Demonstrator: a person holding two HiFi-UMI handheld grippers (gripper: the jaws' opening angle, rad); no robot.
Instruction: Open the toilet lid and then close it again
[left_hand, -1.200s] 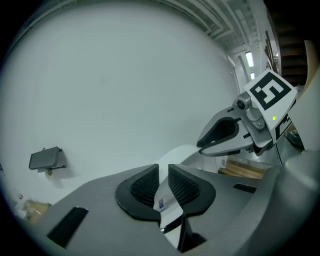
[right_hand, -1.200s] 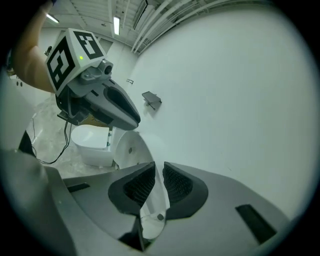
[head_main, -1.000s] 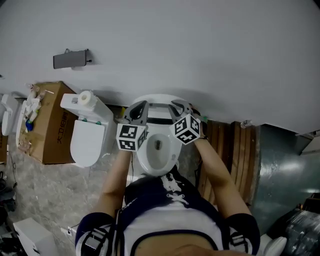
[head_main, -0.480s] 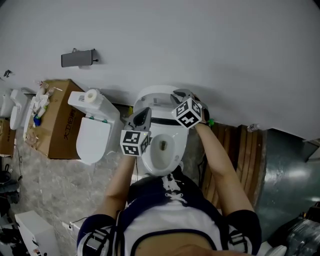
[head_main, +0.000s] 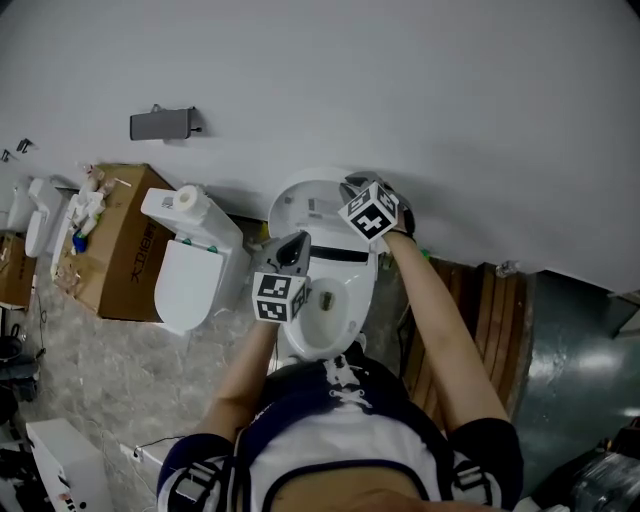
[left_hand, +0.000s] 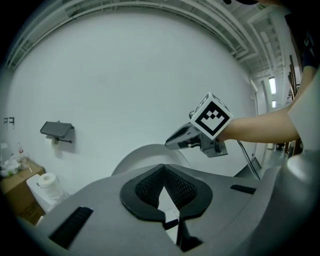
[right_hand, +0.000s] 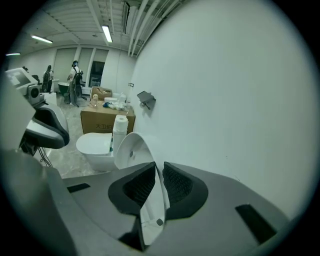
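Arm (head_main: 432, 312) seemingly straight, right gripper (right_hand: 158, 172) pinching lid (right_hand: 131, 147)

You are swinging the white oval toilet lid (head_main: 308, 205) farther up toward the far wall, and its underside is now turning to face you. Your right gripper (head_main: 352, 186), pinching the lid's right rim, is travelling far with it. Your left gripper (head_main: 291, 246) is coming off the lid and dropping nearer, toward the left side of the white ceramic toilet bowl (head_main: 347, 300).
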